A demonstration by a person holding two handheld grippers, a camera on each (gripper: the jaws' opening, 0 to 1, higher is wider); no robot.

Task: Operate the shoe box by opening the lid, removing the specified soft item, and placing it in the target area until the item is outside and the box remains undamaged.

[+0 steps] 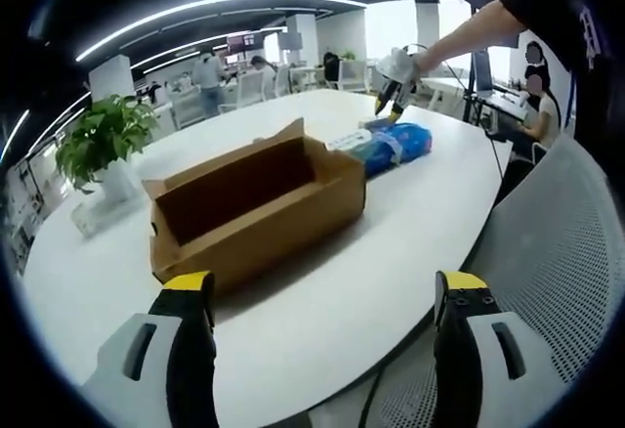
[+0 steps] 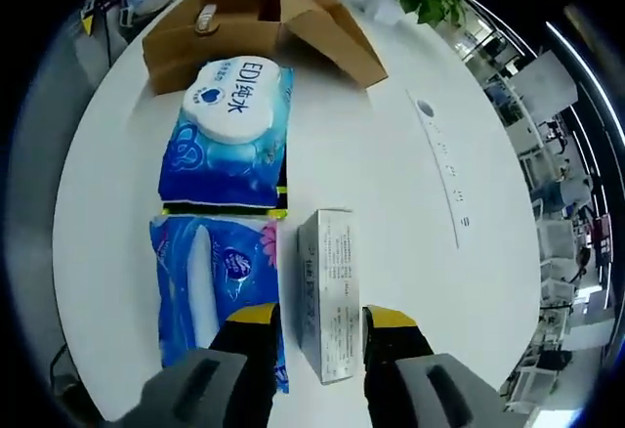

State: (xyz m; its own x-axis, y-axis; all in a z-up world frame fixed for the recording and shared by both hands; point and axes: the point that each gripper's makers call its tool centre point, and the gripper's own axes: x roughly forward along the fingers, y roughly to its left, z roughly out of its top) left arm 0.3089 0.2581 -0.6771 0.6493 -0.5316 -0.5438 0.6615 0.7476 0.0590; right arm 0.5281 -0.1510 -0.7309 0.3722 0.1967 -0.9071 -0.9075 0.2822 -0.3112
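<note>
Two blue soft packs are seen lying flat on the white counter (image 2: 391, 145) in the right claw view, end to end: the upper pack (image 2: 230, 135), with a white label, is placed just in front of the cardboard shoe box (image 2: 264, 27), and the lower pack (image 2: 210, 281) is set next to it, nearer the camera. Whether the two packs touch cannot be told. A small silver-grey carton (image 2: 327, 286) is laid just beside the lower pack. The right claw (image 2: 315, 335) is held above the near end of this carton, its yellow-tipped jaws spread to either side of it; nothing is gripped between them.

In the left claw view the shoe box (image 1: 259, 208) is seen open, its lid flap raised at the far side and its dark interior exposed; what lies inside cannot be made out there. The blue packs (image 1: 395, 147) are seen on the counter beyond the box, outside it, with the right claw (image 1: 391, 107) held over them by a person's outstretched arm. The left claw (image 1: 327, 296) is held open and empty, well apart from the box, its jaws spread wide over the counter edge. A potted plant (image 1: 103, 140) is stood on the counter near the box's far end, and a grey mesh chair (image 1: 557, 252) is placed beside the counter
</note>
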